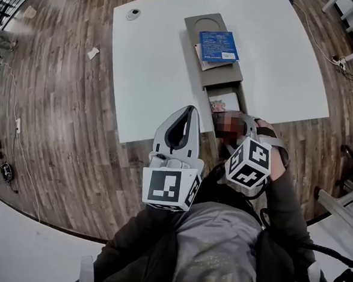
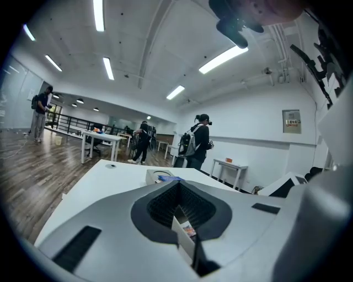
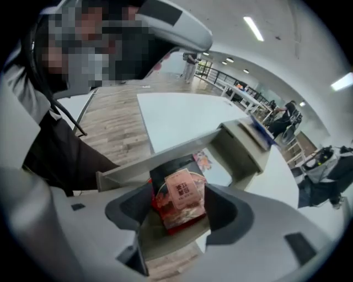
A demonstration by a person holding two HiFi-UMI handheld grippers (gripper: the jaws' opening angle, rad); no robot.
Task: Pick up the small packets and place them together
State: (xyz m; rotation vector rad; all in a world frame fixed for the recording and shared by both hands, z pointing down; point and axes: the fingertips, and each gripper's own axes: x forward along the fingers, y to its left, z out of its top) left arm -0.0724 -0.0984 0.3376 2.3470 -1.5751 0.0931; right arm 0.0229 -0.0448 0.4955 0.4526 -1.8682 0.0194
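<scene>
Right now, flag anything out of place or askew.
The blue packet lies crooked over a tan packet on the grey tray. A white scrap lies on the wooden floor, left of the table.

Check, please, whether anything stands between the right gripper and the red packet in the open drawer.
Nothing visible does. The right gripper has its jaws open on either side of the red packet in the drawer, and no other thing lies between them and it.
</scene>
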